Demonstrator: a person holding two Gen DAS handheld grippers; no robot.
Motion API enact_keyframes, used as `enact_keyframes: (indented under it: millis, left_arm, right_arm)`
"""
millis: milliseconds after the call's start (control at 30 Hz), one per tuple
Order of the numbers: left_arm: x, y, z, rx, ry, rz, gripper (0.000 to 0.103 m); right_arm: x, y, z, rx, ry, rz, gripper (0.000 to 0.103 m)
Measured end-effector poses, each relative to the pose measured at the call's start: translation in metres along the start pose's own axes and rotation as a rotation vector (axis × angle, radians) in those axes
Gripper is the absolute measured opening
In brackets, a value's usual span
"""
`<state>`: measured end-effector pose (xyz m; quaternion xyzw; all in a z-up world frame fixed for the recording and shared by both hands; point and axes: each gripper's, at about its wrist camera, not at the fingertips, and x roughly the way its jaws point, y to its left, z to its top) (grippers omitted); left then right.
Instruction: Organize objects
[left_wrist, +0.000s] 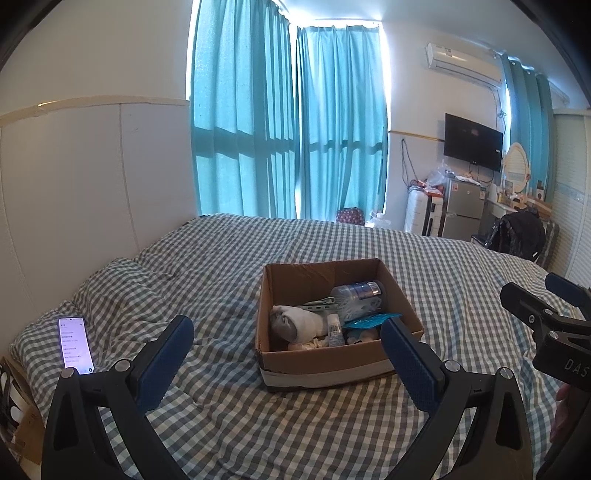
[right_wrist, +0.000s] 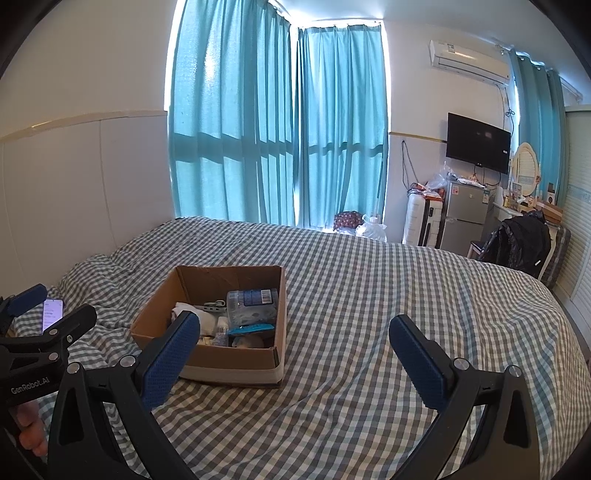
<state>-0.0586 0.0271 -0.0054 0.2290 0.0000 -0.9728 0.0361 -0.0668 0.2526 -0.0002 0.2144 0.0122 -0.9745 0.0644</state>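
The task looks nearly done or not yet begun; I cannot tell which. The box sits mid-frame on the bed, already holding a bottle, a sock and other small items. Only a phone lies loose, at lower left. The left gripper and right gripper both hover with fingers spread wide, holding and touching nothing.
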Motion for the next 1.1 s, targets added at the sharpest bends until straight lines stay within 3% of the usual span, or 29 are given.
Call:
enact_keyframes:
  millis: [1100]
  left_arm:
    - [0.0022, 0.0019, -0.0037, 0.011, -0.003, 0.012, 0.103]
  right_arm:
    - [0.0043, -0.0039, -0.0036, -0.008, 0.01, -0.012, 0.103]
